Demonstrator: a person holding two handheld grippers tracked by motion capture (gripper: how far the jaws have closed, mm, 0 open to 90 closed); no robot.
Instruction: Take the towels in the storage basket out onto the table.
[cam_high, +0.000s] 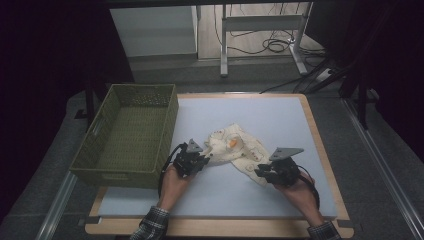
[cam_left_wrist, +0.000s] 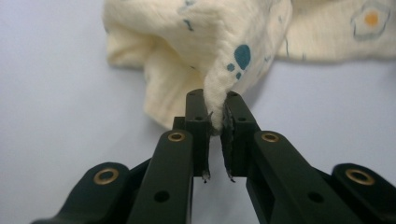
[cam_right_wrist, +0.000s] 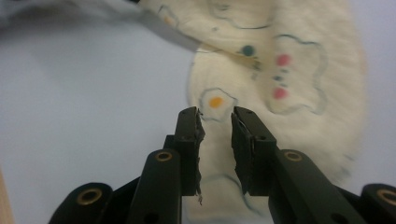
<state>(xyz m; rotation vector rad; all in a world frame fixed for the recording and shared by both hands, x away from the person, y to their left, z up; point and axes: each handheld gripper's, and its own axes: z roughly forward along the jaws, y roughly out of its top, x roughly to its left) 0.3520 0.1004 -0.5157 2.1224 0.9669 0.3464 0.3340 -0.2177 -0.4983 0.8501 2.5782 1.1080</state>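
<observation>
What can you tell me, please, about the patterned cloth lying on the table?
The cloth is cream, soft and crinkled like muslin, printed with fried-egg shapes, teal spots and pink dots. It lies crumpled and partly folded near the middle of the pale blue table surface, to the right of the green woven basket. The left gripper pinches a raised fold at its left edge. The right gripper hovers over its right end with its jaws apart, not gripping it.

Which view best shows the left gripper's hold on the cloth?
The left gripper view: the left gripper has its jaws pinching a fold of the cream printed cloth. The high view shows it only small at the cloth's left edge; the right gripper view shows just cloth.
</observation>
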